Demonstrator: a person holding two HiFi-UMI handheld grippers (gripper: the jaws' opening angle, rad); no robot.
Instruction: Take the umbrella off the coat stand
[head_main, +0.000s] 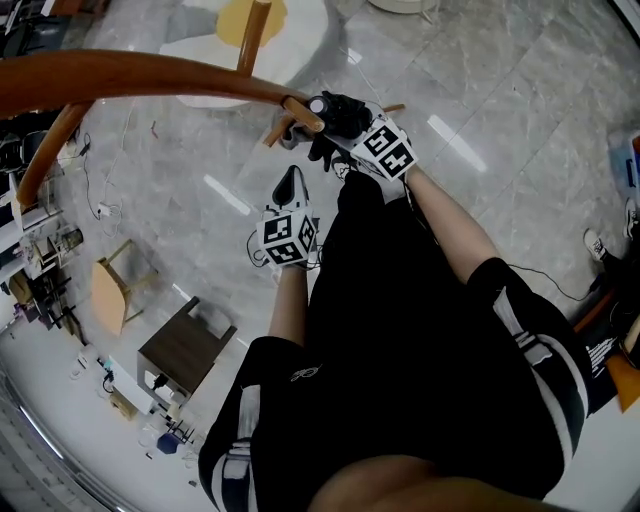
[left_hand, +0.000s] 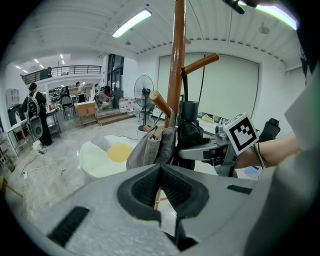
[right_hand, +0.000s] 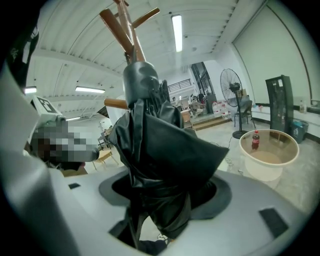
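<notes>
At the coat stand (head_main: 150, 72), my right gripper (right_hand: 162, 192) is clamped on the folded black umbrella (right_hand: 155, 145), its jaws pinching the bunched fabric low on the bundle. The grey handle end points up toward the wooden pegs. My left gripper (left_hand: 160, 172) hangs lower and nearer to me, jaws together on nothing, aimed at the stand's post (left_hand: 176, 60). The grasp looks made, but the umbrella is not yet off. From the left gripper view it seems to hang by a thin strap (left_hand: 184, 85) from the upper peg (left_hand: 200, 62), close against the post. By my reckoning, what is left is to raise it until the strap clears the peg's tip, then draw it away. A grey bag (left_hand: 150, 147) hangs just beside the umbrella on the same stand, under a lower peg (left_hand: 160, 102), and could snag or swing as the umbrella comes out. Around the stand lie a marble-look floor, a white-and-yellow egg-shaped piece (left_hand: 107, 155), a standing fan (left_hand: 143, 87), a pale tub (right_hand: 269, 155) with a bottle (right_hand: 255, 140) in it, a small dark table (head_main: 185, 350), a wooden chair (head_main: 110, 295), and a person (left_hand: 37, 112) standing well apart.
</notes>
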